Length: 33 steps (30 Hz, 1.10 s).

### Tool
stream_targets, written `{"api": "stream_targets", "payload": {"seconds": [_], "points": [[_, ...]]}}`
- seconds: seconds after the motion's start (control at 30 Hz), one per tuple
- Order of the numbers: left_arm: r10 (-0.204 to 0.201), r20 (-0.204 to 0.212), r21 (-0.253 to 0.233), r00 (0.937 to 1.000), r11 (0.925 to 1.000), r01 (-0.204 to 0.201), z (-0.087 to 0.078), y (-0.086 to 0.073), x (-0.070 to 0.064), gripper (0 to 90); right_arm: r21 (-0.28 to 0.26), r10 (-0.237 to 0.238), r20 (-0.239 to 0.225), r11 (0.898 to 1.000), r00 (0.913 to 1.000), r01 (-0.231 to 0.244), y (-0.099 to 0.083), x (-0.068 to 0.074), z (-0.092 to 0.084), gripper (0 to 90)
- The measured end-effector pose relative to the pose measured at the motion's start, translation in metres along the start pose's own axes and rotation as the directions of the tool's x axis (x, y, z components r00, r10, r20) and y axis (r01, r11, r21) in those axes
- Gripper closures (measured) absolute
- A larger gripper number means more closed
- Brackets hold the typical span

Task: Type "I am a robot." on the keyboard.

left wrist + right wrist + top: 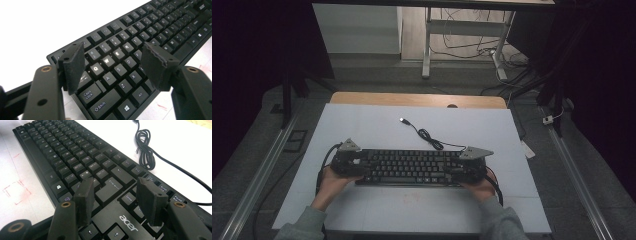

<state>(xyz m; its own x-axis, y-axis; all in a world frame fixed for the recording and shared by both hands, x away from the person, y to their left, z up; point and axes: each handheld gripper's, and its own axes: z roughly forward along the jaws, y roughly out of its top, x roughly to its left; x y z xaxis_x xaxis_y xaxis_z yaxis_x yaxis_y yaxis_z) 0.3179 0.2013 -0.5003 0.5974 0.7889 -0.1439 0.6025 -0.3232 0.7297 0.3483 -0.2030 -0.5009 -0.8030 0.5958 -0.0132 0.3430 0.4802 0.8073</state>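
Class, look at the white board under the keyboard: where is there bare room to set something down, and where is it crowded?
Bare: the white board beyond the keyboard on the left, up to the wooden edge; also the near strip between the forearms. Crowded: the right rear, where the coiled cable and its plug lie, and both keyboard ends, under the left tongs and right tongs.

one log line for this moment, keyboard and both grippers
keyboard: flat on white table | left gripper: open over left end keys | right gripper: open over right end | cable: loose behind, unplugged
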Motion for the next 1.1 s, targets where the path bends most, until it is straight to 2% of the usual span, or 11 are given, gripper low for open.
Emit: {"api": "stream_targets", "payload": {"seconds": [0.07,0.2,0.33,0.47,0.5,1.1], "points": [[0.013,0.006,0.011,0.9999,0.9999,-0.013,0.002,0.000,-0.001,40.7,0.000,0.000,0.000,1.000,1.0000,0.000,0.000,0.000,0.000,48.9],[0.042,0.022,0.047,0.9989,0.9980,-0.043,0.004,-0.002,-0.002,53.7,0.000,0.001,0.000,1.000,1.0000,-0.001,0.000,0.000,0.000,48.9],[0.055,0.028,0.067,0.9981,0.9962,-0.057,0.007,-0.003,-0.002,67.8,0.001,0.001,0.000,1.000,1.0000,-0.001,0.000,0.000,0.000,48.9],[0.073,0.019,0.081,0.9972,0.9939,-0.074,0.008,-0.004,-0.002,86.8,0.001,0.001,-0.003,1.000,1.0000,-0.001,0.000,0.000,0.000,48.9],[0.073,0.017,0.082,0.9972,0.9938,-0.074,0.009,-0.004,-0.002,88.8,0.001,0.001,-0.003,1.000,1.0000,-0.001,0.000,0.000,0.000,48.9],[0.091,-0.024,0.126,0.9956,0.9882,-0.087,0.017,-0.007,-0.002,88.9,0.002,0.001,-0.002,1.000,1.0000,-0.001,0.000,0.000,0.000,48.9]]}}
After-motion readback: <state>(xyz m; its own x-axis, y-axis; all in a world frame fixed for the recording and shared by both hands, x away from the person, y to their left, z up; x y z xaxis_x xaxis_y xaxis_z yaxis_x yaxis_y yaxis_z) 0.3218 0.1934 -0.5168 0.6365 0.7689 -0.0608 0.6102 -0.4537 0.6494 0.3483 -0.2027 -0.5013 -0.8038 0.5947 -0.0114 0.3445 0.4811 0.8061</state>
